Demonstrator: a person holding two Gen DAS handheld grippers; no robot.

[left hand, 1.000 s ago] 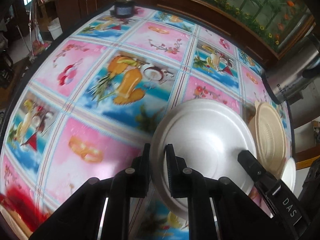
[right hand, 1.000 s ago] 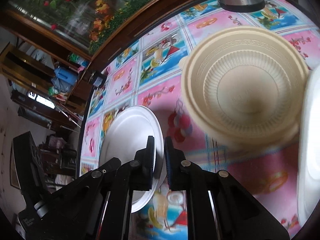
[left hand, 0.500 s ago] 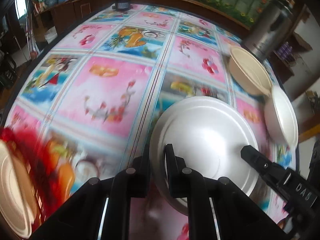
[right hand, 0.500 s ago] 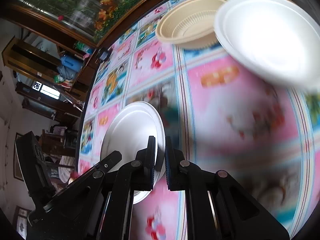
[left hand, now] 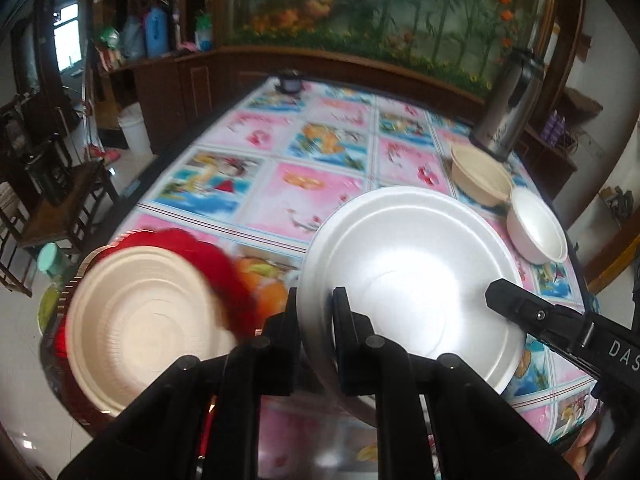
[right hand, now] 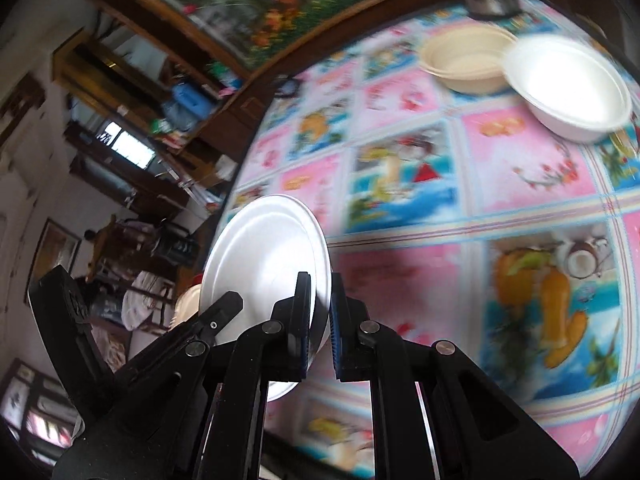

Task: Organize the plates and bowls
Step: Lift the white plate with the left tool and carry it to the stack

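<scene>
Left gripper [left hand: 316, 308], right gripper [right hand: 320, 312], both pinching white plate [left hand: 412, 272]

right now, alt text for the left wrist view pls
Both grippers pinch one white plate by its rim, left gripper near, right gripper at right. A beige plate lies left, and a beige bowl and white bowl beyond.

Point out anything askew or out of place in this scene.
The white plate stands out: both the left gripper and the right gripper pinch its rim, holding it tilted above the table. The beige plate overhangs the table's edge.
</scene>
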